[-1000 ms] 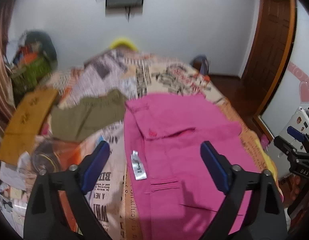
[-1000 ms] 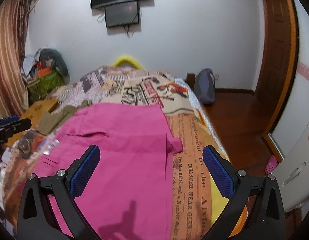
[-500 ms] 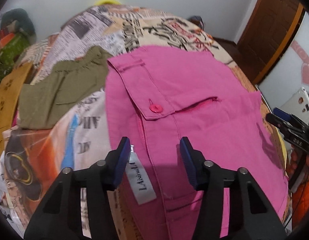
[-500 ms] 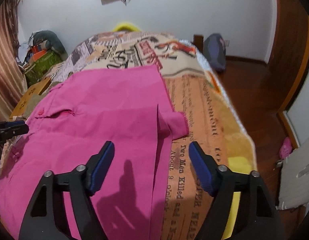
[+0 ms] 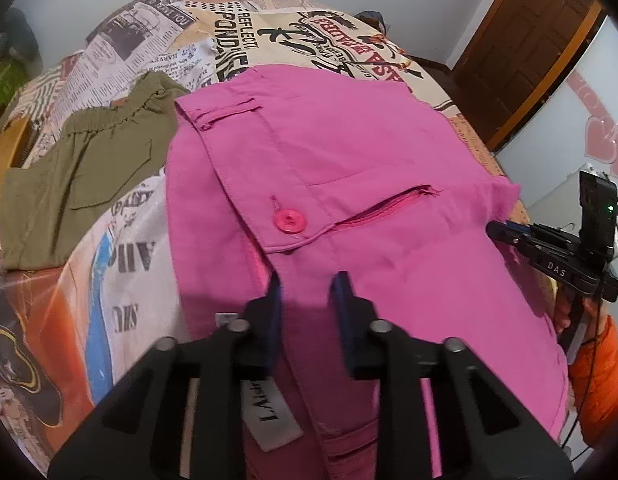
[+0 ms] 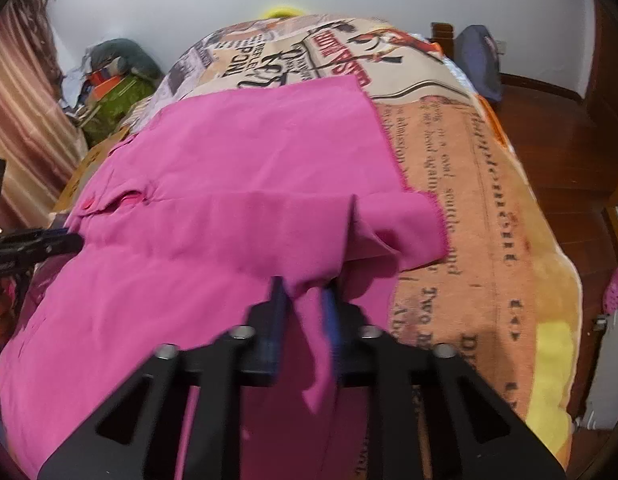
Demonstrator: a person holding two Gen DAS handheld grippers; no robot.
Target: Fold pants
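Across the middle of both frames, pink pants (image 5: pixel 349 168) lie on a newspaper-print bedspread (image 5: pixel 245 40). The left gripper (image 5: pixel 307 284) is closing on their waistband beside an "LAish…" label (image 5: pixel 271 412); the right gripper (image 6: pixel 305 288) pinches a pink fold. "DAS" marks the right gripper's body.

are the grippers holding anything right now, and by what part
Both pinch the pink pants. The left gripper, jaws closing, has the waist end below the button; the right gripper is shut on the hem end.
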